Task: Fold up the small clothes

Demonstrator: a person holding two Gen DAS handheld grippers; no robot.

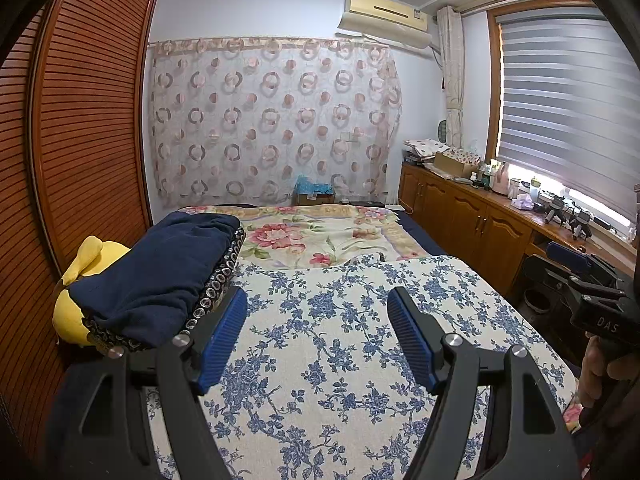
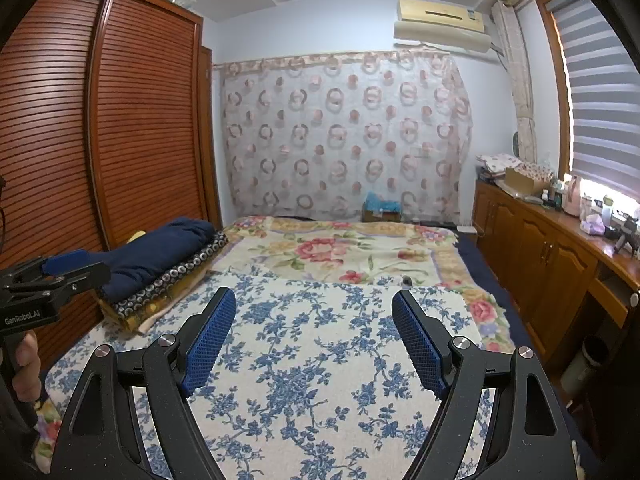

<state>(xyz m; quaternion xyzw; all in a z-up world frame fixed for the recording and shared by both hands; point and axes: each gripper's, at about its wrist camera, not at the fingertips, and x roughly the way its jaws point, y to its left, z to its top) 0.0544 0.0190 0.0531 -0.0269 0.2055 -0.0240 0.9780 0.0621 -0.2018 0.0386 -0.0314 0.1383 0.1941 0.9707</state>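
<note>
1. I see the bed [image 1: 344, 236] filling most of both views, with a pink-flowered blanket [image 2: 340, 252] at the far end and a blue-flowered cloth [image 1: 340, 340] spread flat over the near end.
2. A slatted wooden wardrobe [image 2: 140, 120] stands along the left side of the bed, and a low wooden cabinet [image 1: 472, 220] runs under the window on the right, its top crowded with small things I cannot make out.
3. A circle-patterned curtain [image 1: 272, 120] hangs across the far wall.
4. The clothes are in a folded pile [image 1: 160, 276] at the left edge of the bed, beside the blue-flowered cloth: a dark blue piece on top, a dark ring-patterned piece under it. A yellow soft thing [image 1: 84, 280] lies against the pile on the wardrobe side.
5. My left tool [image 1: 316, 308] hangs over the blue-flowered cloth, spread wide with nothing between its blue pads; its left finger [image 1: 224, 336] sits just beside the pile in that view.
6. My right tool [image 2: 314, 312] is also spread wide and empty, over the same cloth.
</note>
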